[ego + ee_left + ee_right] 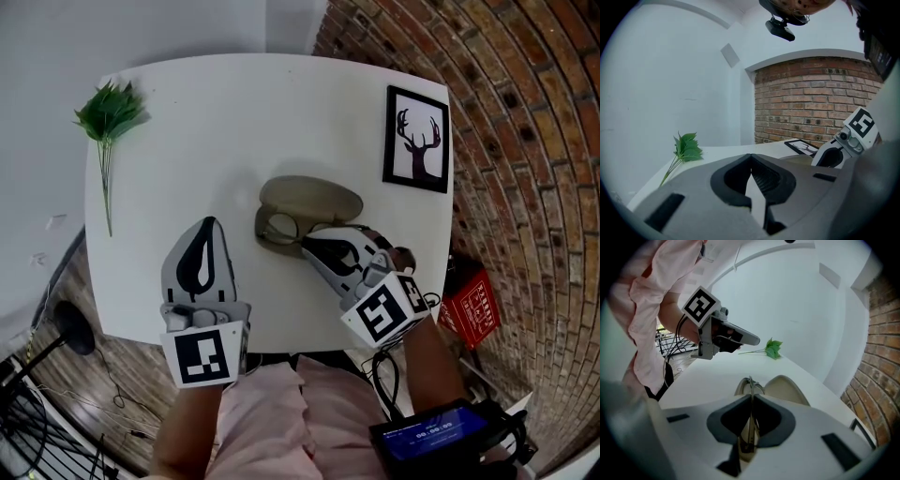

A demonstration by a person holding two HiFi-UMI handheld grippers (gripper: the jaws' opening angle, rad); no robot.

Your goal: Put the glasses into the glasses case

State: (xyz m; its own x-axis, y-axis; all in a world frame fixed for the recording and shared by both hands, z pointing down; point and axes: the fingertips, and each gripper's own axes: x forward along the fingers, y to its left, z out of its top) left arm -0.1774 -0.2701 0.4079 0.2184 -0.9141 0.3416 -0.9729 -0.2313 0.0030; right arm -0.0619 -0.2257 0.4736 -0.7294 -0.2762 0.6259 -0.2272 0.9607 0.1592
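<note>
An open beige glasses case point(314, 199) lies in the middle of the white table point(234, 112). The glasses point(279, 228) rest in its nearer half, one round lens showing. My right gripper point(307, 244) reaches in from the right and is shut on the glasses' thin frame point(750, 386). In the right gripper view the case's lid point(787, 389) rises just beyond the jaws. My left gripper point(208, 223) hovers left of the case, apart from it. It point(751, 157) is shut, its tips meeting with nothing between them.
A green plant sprig point(108, 117) lies at the table's far left. A framed deer picture point(416, 139) lies at the far right, near the brick wall. A red box point(473, 305) sits on the floor to the right, and cables lie on the floor at the left.
</note>
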